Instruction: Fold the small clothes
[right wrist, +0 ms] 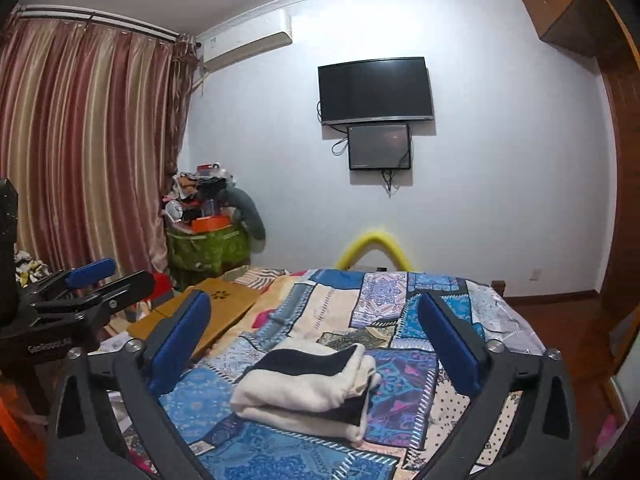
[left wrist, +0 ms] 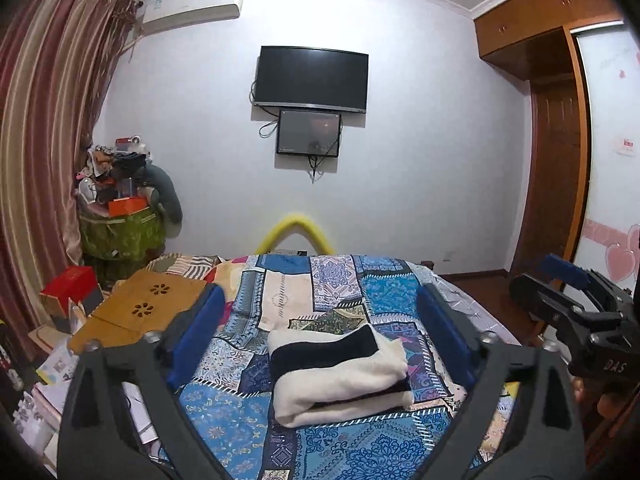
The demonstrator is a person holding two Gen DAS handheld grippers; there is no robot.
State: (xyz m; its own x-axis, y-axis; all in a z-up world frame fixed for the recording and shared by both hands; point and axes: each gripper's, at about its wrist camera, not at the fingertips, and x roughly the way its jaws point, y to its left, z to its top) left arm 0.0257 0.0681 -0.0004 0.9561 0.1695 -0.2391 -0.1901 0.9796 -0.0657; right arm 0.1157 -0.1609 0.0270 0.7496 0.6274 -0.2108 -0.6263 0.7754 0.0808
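A small cream and black garment (left wrist: 340,376) (right wrist: 308,384) lies folded in a compact bundle on the patchwork bedspread (left wrist: 340,452) (right wrist: 404,384). My left gripper (left wrist: 320,292) is open. Its blue pads (left wrist: 196,336) stand wide on either side of the bundle and above it, touching nothing. My right gripper (right wrist: 314,298) is open in the same way, with its pads (right wrist: 452,344) apart from the cloth. Each gripper also shows in the other's view: the right gripper (left wrist: 560,292) at the right edge, the left gripper (right wrist: 100,280) at the left edge.
A wooden lap table (left wrist: 148,304) (right wrist: 224,308) lies on the bed's left side. Boxes and clutter fill the floor at the left, below a green bag (left wrist: 120,232) heaped with things. A yellow foam arch (left wrist: 296,228) stands beyond the bed's far end. A wardrobe (left wrist: 556,184) stands to the right.
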